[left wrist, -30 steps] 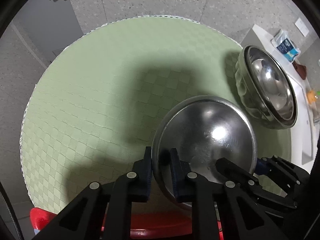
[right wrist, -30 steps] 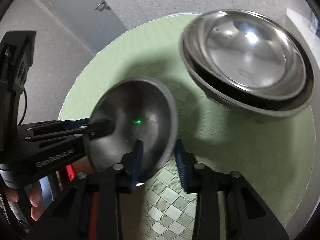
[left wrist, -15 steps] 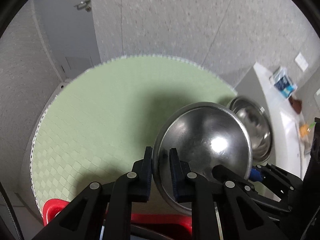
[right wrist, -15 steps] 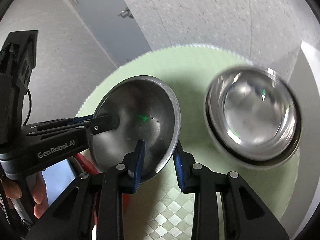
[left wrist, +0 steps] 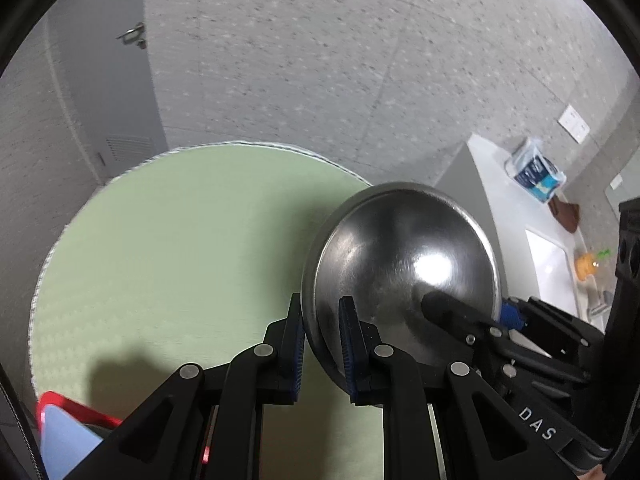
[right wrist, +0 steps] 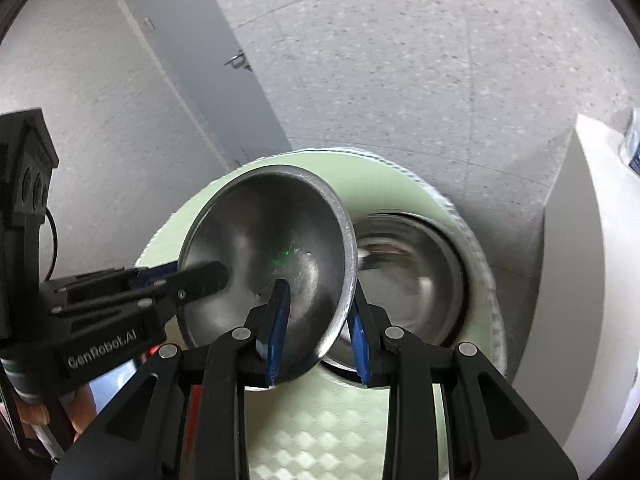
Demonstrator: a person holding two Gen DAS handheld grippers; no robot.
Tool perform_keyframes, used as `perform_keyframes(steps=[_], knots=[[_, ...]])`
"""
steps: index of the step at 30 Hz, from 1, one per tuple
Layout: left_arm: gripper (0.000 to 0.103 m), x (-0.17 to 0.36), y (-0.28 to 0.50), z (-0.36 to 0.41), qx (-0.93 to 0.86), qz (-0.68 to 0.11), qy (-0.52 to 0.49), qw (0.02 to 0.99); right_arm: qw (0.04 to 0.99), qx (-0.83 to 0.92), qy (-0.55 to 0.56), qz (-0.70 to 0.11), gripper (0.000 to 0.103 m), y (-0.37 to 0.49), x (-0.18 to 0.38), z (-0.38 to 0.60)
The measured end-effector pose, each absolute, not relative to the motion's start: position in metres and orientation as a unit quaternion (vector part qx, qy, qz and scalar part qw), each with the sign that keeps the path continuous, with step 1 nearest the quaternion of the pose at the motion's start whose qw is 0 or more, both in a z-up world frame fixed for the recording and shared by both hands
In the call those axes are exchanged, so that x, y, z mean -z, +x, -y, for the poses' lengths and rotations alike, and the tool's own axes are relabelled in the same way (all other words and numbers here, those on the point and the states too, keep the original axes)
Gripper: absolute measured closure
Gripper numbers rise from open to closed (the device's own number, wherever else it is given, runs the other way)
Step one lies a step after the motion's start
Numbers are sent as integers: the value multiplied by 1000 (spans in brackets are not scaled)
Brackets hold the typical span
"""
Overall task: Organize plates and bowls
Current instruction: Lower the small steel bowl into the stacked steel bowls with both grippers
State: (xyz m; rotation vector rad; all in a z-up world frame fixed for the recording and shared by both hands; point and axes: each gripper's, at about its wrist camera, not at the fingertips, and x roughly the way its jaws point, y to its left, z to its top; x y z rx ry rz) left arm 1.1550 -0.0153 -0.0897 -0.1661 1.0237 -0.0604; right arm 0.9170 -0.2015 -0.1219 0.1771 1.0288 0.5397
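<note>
Steel bowl (left wrist: 400, 264), shiny, scuffed, tilted, rim clamped by both jaws

both grippers clamp one bowl (left wrist: 400, 276) rim from opposite sides, the left gripper (left wrist: 320, 340) and right gripper (right wrist: 316, 328) each with one finger inside, one outside.
</note>
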Motion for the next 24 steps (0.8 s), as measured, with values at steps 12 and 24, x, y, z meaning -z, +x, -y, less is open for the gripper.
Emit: perform_keyframes(steps=[12, 24], knots=[[90, 123, 1226, 53, 29, -530, -72, 844, 819, -238, 88, -515, 75, 940, 150, 238], [87, 143, 1253, 63, 21, -543, -70, 836, 818, -229, 79, -521, 72, 945, 155, 241]])
